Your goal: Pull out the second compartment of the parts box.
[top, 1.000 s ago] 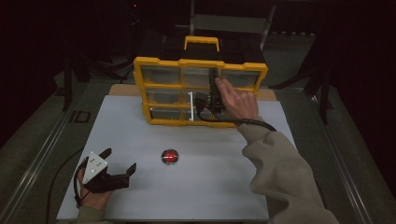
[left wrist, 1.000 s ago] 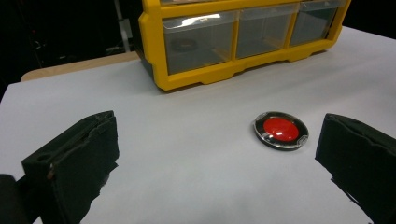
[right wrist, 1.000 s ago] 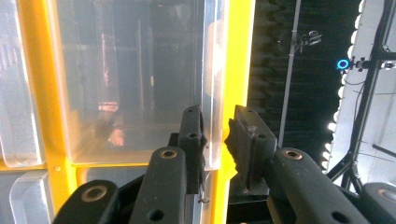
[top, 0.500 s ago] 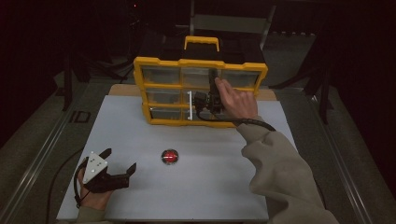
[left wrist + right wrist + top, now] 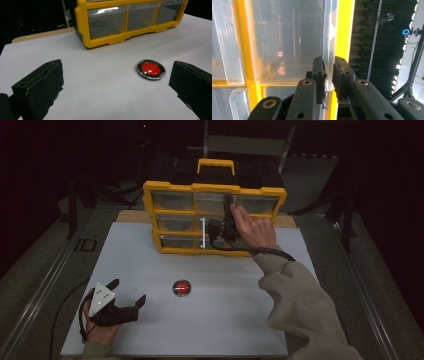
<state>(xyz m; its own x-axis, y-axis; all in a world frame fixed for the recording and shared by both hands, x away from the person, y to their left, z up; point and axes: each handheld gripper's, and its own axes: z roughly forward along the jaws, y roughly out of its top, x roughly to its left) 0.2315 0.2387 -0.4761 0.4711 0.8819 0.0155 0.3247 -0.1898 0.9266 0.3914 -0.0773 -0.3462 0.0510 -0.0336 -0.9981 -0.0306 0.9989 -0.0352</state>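
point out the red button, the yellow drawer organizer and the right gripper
red button (image 5: 181, 287), high view, its red centre
yellow drawer organizer (image 5: 215, 187), high view, top frame bar
right gripper (image 5: 328, 75), right gripper view, between its fingertips

Right hand (image 5: 252, 227) covers the right gripper (image 5: 226, 227) in the high view; jaw tips not visible there. Organizer (image 5: 215, 217) cut off by the top edge in the left gripper view. Contents of the clear drawers (image 5: 108, 22) too dim to identify (one dark round shape, bottom left drawer). Drawer lip (image 5: 329, 50) runs out of the right gripper view at top. Left hand (image 5: 97, 330) cropped at the bottom edge.
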